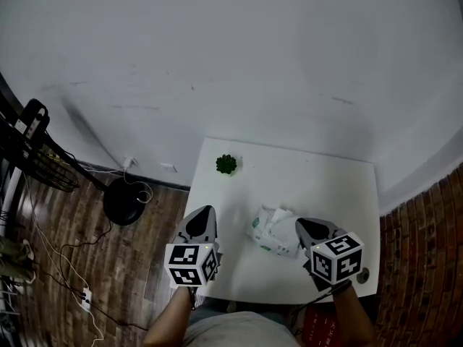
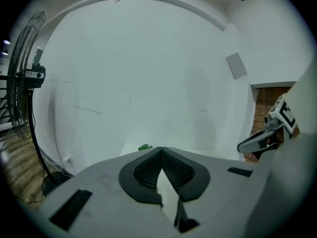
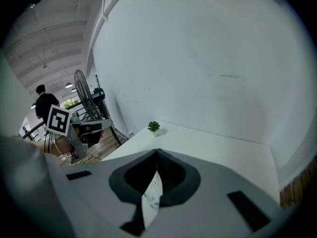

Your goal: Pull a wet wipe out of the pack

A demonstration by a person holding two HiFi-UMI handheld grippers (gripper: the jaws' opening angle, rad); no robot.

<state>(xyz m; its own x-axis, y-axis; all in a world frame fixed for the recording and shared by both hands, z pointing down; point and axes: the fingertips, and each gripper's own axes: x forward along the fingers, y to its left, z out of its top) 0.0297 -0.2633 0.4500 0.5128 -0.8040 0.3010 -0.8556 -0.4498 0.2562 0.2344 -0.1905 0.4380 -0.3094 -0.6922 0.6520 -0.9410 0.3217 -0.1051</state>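
Observation:
The wet wipe pack point(image 1: 270, 230) is white with green print, crumpled on top, and lies on the white table point(image 1: 318, 186) near its front edge. My right gripper point(image 1: 299, 223) hovers at the pack's right side with its jaws closed tip to tip point(image 3: 157, 151). White film with green marks point(image 3: 151, 196) shows through the slit behind the tips; nothing shows at the tips themselves. My left gripper point(image 1: 207, 210) hangs over the table's left front edge, left of the pack and apart from it. It is shut and empty point(image 2: 161, 149).
A small green plant point(image 1: 226, 164) point(image 3: 154, 126) stands at the table's far left. A standing fan point(image 1: 27, 139) with its round base point(image 1: 124, 201) and cables is on the wooden floor to the left. A brick wall point(image 1: 427, 251) flanks the right. A person point(image 3: 45, 103) stands far off.

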